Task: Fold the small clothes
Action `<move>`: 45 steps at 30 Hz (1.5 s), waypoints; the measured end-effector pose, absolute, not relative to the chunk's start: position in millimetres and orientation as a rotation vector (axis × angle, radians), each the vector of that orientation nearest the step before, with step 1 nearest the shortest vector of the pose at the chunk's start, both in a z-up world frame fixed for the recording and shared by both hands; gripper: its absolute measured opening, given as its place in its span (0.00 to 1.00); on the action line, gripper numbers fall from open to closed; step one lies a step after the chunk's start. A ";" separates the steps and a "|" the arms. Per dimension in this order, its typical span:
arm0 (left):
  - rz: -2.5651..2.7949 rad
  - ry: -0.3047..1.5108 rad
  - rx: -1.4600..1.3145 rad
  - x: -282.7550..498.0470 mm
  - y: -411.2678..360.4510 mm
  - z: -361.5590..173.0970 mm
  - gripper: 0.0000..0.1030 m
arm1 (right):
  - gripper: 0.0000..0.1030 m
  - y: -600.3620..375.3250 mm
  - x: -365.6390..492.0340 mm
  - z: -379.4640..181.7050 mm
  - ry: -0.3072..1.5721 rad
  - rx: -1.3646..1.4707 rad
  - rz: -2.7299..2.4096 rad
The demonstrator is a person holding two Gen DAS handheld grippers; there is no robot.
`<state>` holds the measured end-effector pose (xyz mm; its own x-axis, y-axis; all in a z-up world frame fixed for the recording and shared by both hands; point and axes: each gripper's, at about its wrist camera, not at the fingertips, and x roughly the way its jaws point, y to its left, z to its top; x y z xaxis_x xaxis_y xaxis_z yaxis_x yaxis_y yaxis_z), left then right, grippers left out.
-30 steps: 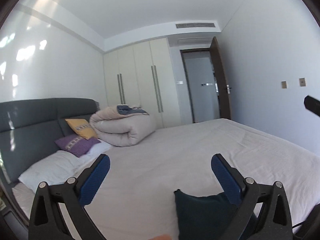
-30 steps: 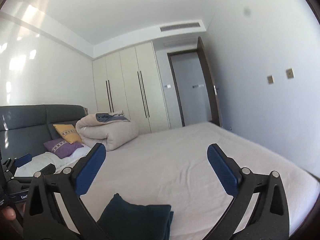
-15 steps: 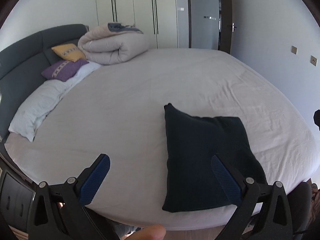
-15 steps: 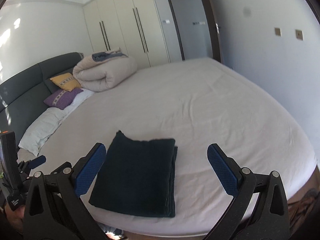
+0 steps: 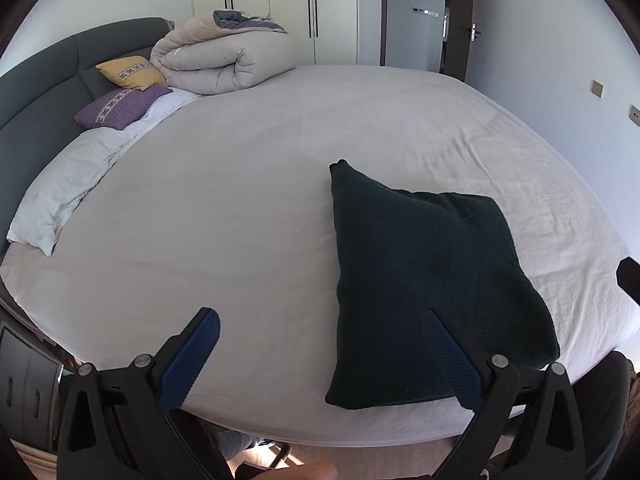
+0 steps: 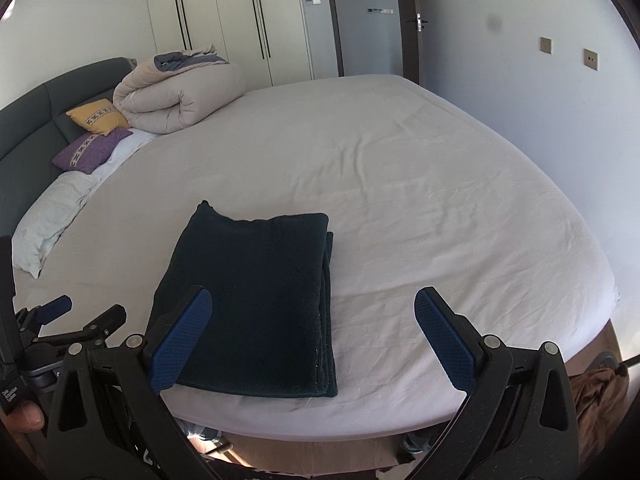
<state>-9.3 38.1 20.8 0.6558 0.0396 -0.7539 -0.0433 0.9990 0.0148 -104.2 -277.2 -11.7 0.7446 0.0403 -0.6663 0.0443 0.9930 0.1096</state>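
A dark green garment [image 5: 428, 280] lies folded into a flat rectangle near the front edge of the bed [image 5: 248, 200]. It also shows in the right wrist view [image 6: 256, 296], with layered edges along its right side. My left gripper [image 5: 320, 360] is open and empty, held above the bed's front edge, left of the garment. My right gripper [image 6: 312, 340] is open and empty, above the garment's near right corner. The left gripper also shows at the left edge of the right wrist view [image 6: 60, 320].
A rolled beige duvet [image 5: 224, 60] lies at the far left by the grey headboard [image 5: 40, 80]. Yellow [image 5: 130, 72] and purple [image 5: 120, 106] cushions and a white pillow [image 5: 68, 184] lie along the left. Wardrobes [image 6: 240, 20] and a door [image 6: 368, 20] stand behind the bed.
Both grippers have tilted down from facing the room to looking at the bed. The folded garment has come fully into view. Both grippers stay open.
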 end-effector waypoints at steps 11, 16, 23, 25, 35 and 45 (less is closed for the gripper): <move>0.063 0.860 -0.014 -4.8 46.0 14.4 1.00 | 1.00 -263.7 -88.7 -44.1 0.811 0.110 -0.016; 0.056 0.862 -0.011 -4.9 44.5 12.8 1.00 | 1.00 -262.7 -84.5 -49.6 0.826 0.112 -0.022; 0.045 0.865 -0.013 -4.9 43.4 12.2 1.00 | 1.00 -258.4 -77.8 -58.4 0.853 0.115 -0.030; 0.044 0.867 -0.020 -4.9 43.8 11.6 1.00 | 1.00 -256.9 -76.1 -59.4 0.856 0.113 -0.028; 0.037 0.874 -0.022 -3.7 43.3 10.4 1.00 | 1.00 -247.9 -71.4 -65.4 0.875 0.110 -0.030; 0.033 0.878 -0.023 -3.2 44.0 10.4 1.00 | 1.00 -245.1 -70.0 -66.8 0.880 0.109 -0.031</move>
